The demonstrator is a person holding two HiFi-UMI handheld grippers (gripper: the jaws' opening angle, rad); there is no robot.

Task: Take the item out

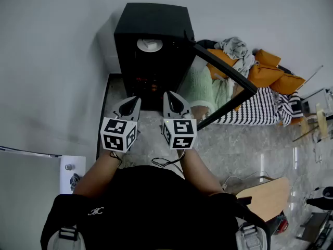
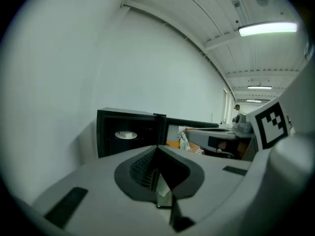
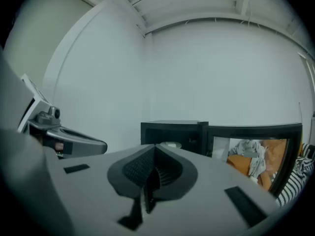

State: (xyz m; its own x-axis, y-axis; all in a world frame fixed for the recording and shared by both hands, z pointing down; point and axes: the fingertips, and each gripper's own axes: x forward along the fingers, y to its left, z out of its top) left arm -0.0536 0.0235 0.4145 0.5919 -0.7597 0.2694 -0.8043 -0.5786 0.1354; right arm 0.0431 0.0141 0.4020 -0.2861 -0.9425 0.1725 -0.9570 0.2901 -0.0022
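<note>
Left gripper (image 1: pixel 130 107) and right gripper (image 1: pixel 176 104), both with fingers clenched on nothing, hover just in front of a black microwave (image 1: pixel 151 22). Its door (image 1: pixel 223 72) stands open. A white plate (image 1: pixel 150 45) sits inside the microwave, untouched. This looks like the approach step. Next, one gripper needs to open and reach in.

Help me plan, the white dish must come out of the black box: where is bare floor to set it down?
Bare: the grey marbled floor before the open glass door, right of the right hand-held gripper. The strip between the black box and the left hand-held gripper is narrow. Crowded: the orange, green and striped cloth heap behind that door.
</note>
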